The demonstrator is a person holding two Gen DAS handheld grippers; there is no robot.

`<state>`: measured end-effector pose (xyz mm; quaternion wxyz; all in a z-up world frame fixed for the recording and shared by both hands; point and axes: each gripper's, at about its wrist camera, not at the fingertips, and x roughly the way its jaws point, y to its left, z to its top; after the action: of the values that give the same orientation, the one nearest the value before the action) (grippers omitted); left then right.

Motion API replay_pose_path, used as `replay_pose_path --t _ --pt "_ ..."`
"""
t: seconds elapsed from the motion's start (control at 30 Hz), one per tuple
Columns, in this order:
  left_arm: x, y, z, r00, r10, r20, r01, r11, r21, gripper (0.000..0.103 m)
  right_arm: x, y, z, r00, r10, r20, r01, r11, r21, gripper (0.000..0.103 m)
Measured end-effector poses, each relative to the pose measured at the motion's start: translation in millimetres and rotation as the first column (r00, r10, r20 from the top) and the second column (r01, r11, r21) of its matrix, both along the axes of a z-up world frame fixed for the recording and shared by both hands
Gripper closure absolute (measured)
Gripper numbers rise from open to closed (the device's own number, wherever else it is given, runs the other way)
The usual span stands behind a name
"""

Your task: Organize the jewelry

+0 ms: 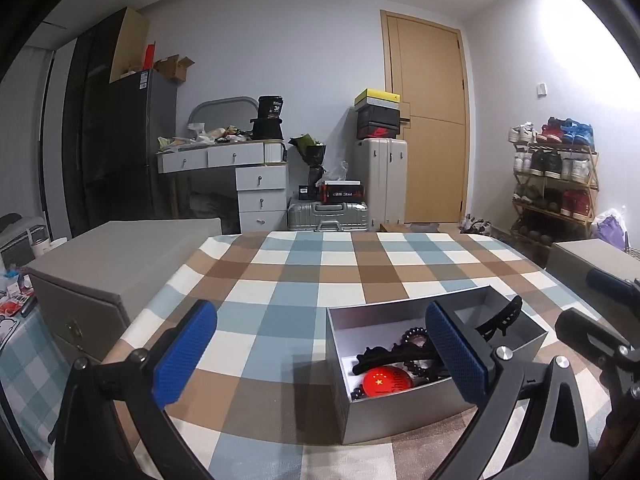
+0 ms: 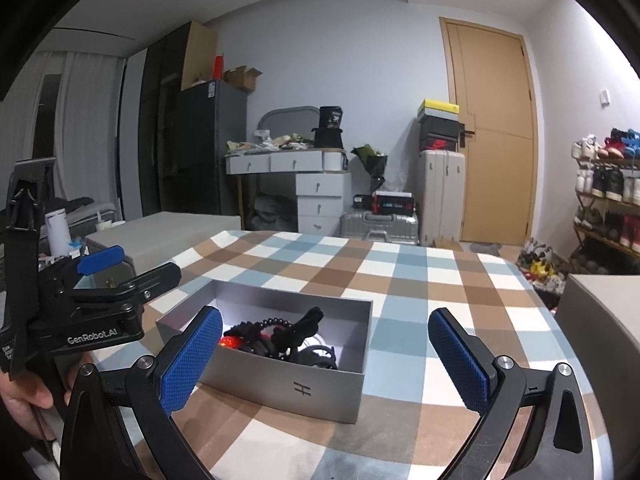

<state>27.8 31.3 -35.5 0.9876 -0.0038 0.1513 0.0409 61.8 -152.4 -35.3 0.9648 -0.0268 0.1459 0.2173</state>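
Observation:
An open grey box (image 1: 400, 412) (image 2: 288, 384) sits on the checked tablecloth (image 1: 304, 280) (image 2: 400, 280). Inside it lie a black hair claw (image 1: 500, 318) (image 2: 298, 326), black bead bracelets (image 1: 414, 334) (image 2: 276, 322) and a red round badge (image 1: 386, 382) (image 2: 227, 342). My left gripper (image 1: 320, 354) is open above the cloth, its right pad in front of the box. My right gripper (image 2: 326, 360) is open too, spanning the box's near side. Neither holds anything. The left gripper (image 2: 100, 304) shows at the left of the right wrist view, held by a hand (image 2: 24, 396).
A grey storage box (image 1: 112, 268) stands left of the table and another (image 2: 600, 320) at the right. Behind are a white dresser (image 1: 248, 172), suitcases (image 1: 380, 184), a wooden door (image 1: 428, 120) and a shoe rack (image 1: 556, 176).

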Motion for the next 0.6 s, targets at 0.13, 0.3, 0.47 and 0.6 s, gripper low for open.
replay_pose_path --t 0.13,0.3,0.47,0.6 --pt "-0.4 -0.1 0.7 1.0 0.0 -0.001 0.0 1.0 0.0 0.001 0.5 1.3 0.1 1.0 0.0 -0.001 0.0 1.0 -0.002 0.0" --pt "-0.3 -0.2 0.8 1.0 0.0 -0.001 0.0 1.0 0.0 0.001 0.5 1.4 0.1 1.0 0.0 -0.001 0.0 1.0 -0.002 0.0" --pt "-0.3 -0.3 1.1 1.0 0.0 -0.001 0.0 1.0 0.0 0.001 0.5 1.4 0.0 1.0 0.0 -0.001 0.0 1.0 -0.002 0.0" --pt "0.2 -0.2 0.5 1.0 0.0 -0.001 0.0 1.0 0.0 0.001 0.6 1.3 0.0 1.0 0.0 -0.001 0.0 1.0 -0.002 0.0"
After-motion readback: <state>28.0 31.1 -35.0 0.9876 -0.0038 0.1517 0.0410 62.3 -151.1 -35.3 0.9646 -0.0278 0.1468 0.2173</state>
